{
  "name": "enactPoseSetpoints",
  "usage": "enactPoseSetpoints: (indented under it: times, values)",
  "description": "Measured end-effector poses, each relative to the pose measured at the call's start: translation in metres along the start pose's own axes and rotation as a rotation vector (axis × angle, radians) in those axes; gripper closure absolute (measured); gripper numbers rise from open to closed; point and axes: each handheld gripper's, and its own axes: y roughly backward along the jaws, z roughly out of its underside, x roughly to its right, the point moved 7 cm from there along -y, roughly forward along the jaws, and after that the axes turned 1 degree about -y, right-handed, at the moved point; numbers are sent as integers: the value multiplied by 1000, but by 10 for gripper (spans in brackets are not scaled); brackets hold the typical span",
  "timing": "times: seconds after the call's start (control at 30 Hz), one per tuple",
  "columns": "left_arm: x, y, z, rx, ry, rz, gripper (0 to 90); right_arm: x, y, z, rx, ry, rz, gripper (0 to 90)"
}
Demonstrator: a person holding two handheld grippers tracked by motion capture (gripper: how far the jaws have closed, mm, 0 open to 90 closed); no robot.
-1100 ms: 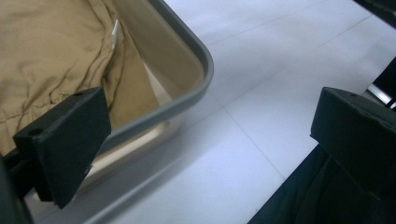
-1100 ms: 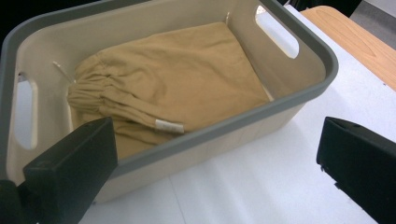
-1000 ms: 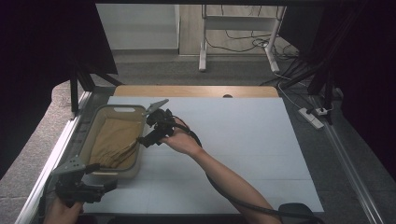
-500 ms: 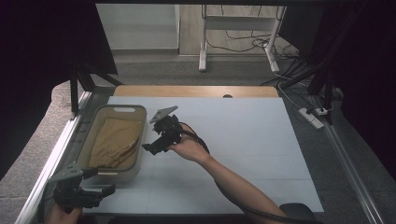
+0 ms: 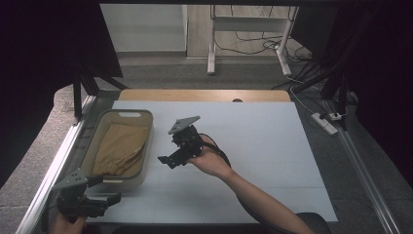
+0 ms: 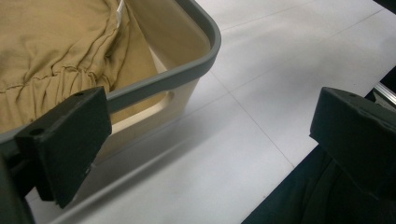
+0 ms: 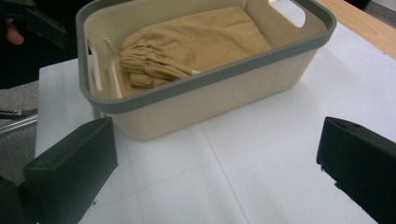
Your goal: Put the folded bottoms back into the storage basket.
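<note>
The tan folded garment [image 5: 119,148] lies fully inside the beige storage basket [image 5: 144,146], which stands on the white tabletop [image 5: 272,146] at about 9 o'clock from its centre. In the right gripper view, the cloth [image 7: 196,44] rests flat on the bottom, with its gathered elastic edge turned toward the near short wall; nothing hangs over the grey rim [image 7: 210,77].

The right hand-held gripper [image 5: 168,160] hovers over the bare tabletop just beside the basket, at 3 o'clock from it. Its jaws stand wide apart and hold nothing. The left hand-held gripper [image 5: 104,199] is at the near corner of the basket, at about 6 o'clock from it, and its jaws are also released and empty; in the left gripper view one jaw sits close against the basket rim [image 6: 187,72], but I cannot tell if it touches.

I judge that putting the garment into the basket is already done. What is left seems little: perhaps only to bring both grippers to rest.
</note>
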Motion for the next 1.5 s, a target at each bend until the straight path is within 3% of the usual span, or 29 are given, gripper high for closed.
enactPoseSetpoints:
  times: [0.67, 0.9, 1.27, 1.5]
  values:
    - [-2, 0, 0, 8, 19, 12, 7, -3, 37, 25, -5, 8, 24, 0]
    - [-1, 0, 0, 4, 4, 3, 9, -3, 50, 36, -12, 6, 40, 0]
    - [-1, 0, 0, 11, 17, 12, 9, -3, 70, 60, -33, -6, 55, 0]
    - [-1, 0, -1, 12, 10, 10, 11, 0, 87, 78, -49, -21, 96, 0]
